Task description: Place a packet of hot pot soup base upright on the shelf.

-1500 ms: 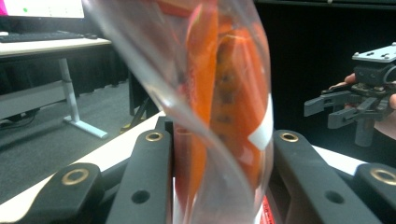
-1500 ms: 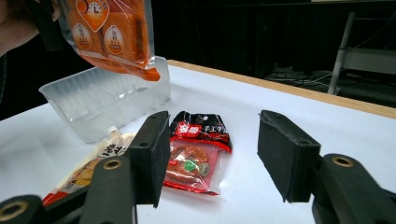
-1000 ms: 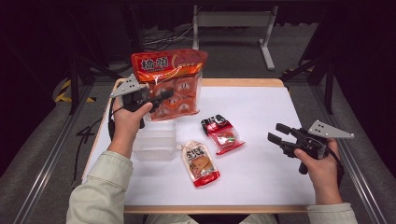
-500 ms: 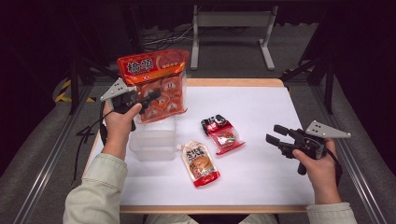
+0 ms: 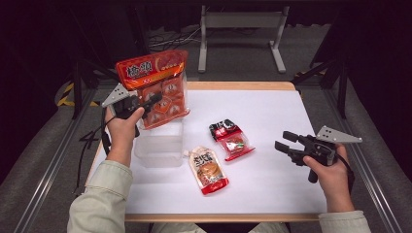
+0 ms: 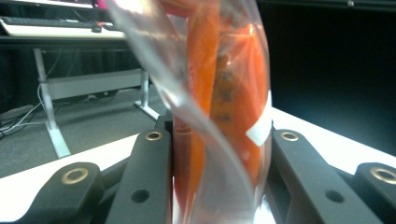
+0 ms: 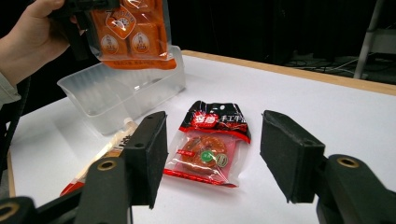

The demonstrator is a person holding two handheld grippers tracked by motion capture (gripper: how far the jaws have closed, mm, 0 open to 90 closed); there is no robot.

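A big orange snack bag point(image 5: 155, 87) hangs upright over a clear plastic container point(image 5: 160, 153) at the table's left. My left gripper point(image 5: 151, 100) is shut on the bag's lower edge, and its black jaws press both sides of the bag point(image 6: 224, 93) in the left gripper view. A small red-and-black packet point(image 5: 231, 139) lies mid-table. An orange spouted pouch point(image 5: 209, 170) lies nearer the front. My right gripper point(image 5: 283, 141) hovers at the right, open and holding nothing. Its jaws frame the small packet point(image 7: 210, 144), with the container point(image 7: 93, 91) and the held bag point(image 7: 133, 35) beyond.
The white table point(image 5: 272, 111) has a wooden rim. Behind it on the floor stand a grey metal frame point(image 5: 240, 22) and cables. A black cable trails from the left gripper off the table's left edge.
The left hand has carried the orange bag leftward and slightly down, over the clear container. The right gripper has stayed where it was.
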